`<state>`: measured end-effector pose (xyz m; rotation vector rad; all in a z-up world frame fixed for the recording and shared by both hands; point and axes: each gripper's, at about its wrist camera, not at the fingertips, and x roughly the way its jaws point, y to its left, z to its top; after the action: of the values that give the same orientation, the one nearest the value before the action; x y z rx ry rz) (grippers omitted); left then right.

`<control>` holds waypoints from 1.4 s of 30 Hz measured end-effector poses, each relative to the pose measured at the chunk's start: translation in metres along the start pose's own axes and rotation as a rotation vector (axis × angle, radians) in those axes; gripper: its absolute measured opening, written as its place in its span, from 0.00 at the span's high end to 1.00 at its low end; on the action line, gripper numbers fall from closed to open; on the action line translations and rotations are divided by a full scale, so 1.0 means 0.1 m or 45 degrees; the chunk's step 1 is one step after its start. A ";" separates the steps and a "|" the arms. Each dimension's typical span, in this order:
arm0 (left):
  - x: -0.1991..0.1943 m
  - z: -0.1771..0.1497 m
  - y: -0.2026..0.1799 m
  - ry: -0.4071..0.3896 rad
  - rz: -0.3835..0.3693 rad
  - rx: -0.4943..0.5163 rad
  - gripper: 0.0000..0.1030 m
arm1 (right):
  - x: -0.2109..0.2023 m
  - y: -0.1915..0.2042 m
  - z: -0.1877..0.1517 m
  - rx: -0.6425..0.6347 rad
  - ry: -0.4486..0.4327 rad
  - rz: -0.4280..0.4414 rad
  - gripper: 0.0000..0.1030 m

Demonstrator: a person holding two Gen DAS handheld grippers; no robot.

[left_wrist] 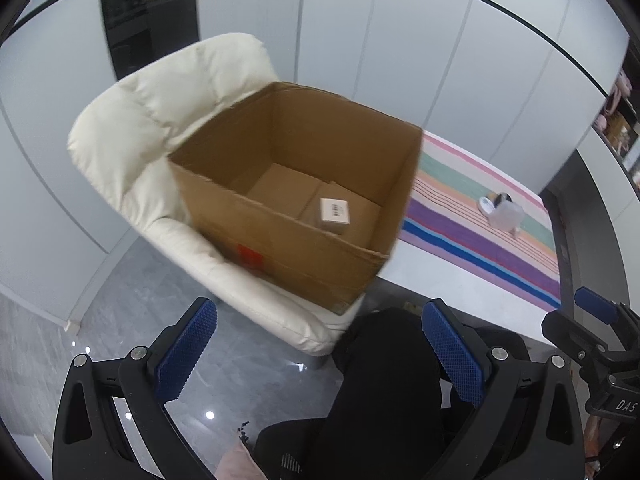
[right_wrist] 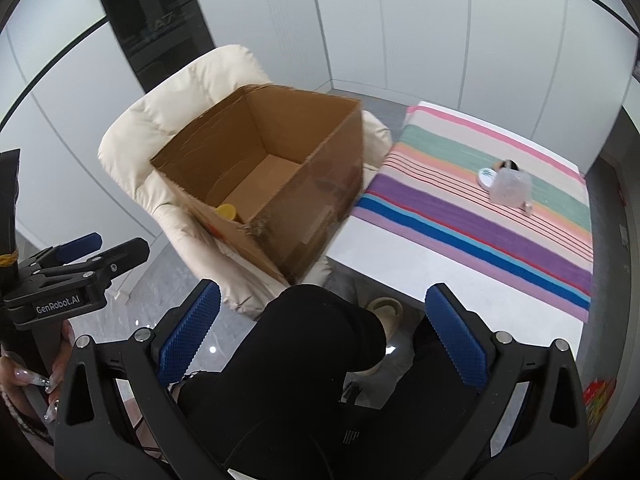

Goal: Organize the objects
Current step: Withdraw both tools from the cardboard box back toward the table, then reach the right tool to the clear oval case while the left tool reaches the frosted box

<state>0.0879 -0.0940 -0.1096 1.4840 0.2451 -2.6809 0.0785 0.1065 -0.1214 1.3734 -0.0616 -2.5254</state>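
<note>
Two hand-held grippers hang side by side above a dark-trousered knee, and neither has hold of anything. Left hand-held gripper [left_wrist: 320, 356]: blue pads spread wide, nothing between them but the knee and floor below. Right hand-held gripper [right_wrist: 323, 338]: same story, jaws wide apart and empty.

Ahead sits the box [left_wrist: 292, 196], open-topped brown cardboard, resting on the seat of a cream padded chair [left_wrist: 160, 120]. Down inside, the left view picks out a small pale carton [left_wrist: 334, 215] lying on the bottom flaps, towards the right side. From the right view a yellow round thing [right_wrist: 226, 212] peeks over the near wall, tucked in the near corner.

Over to the right, the bench [right_wrist: 384, 264] carries a striped cloth [right_wrist: 500, 224]. On that cloth, well apart from the box, lies a clear plastic item [right_wrist: 510, 188] touching a white round lid [right_wrist: 486, 177], with something dark just behind; too blurred to tell more.
</note>
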 end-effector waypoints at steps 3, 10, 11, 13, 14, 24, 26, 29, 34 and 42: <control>0.05 0.01 -0.15 0.016 -0.030 0.035 0.00 | -0.04 -0.14 -0.02 0.038 -0.003 -0.031 0.00; 0.10 0.06 -0.53 0.015 -0.090 0.129 0.00 | -0.20 -0.49 -0.12 0.126 -0.023 -0.105 0.00; 0.11 0.06 -0.58 0.020 -0.098 0.145 0.00 | -0.23 -0.54 -0.14 0.139 -0.025 -0.117 0.00; 0.12 0.06 -0.70 0.022 -0.116 0.174 0.00 | -0.27 -0.65 -0.17 0.170 -0.028 -0.138 0.00; 0.13 0.06 -0.78 0.026 -0.128 0.197 0.00 | -0.29 -0.70 -0.19 0.183 -0.027 -0.147 0.00; 0.20 0.06 -1.29 0.058 -0.206 0.319 0.00 | -0.49 -1.10 -0.39 0.308 -0.041 -0.231 0.00; 0.21 0.05 -1.39 0.060 -0.215 0.345 0.00 | -0.52 -1.18 -0.42 0.328 -0.040 -0.245 0.00; 0.22 0.03 -1.47 0.060 -0.213 0.379 0.00 | -0.56 -1.27 -0.45 0.348 -0.040 -0.258 0.00; 0.28 -0.02 -1.52 0.076 -0.193 0.403 0.00 | -0.55 -1.46 -0.47 0.379 -0.029 -0.298 0.00; 0.50 0.04 -1.68 0.126 -0.207 0.391 0.00 | -0.45 -1.81 -0.40 0.360 -0.060 -0.394 0.00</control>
<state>0.0349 0.0717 -0.1321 1.7519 -0.0472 -2.8803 0.0970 0.2960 -0.1360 1.5292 -0.2411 -2.8955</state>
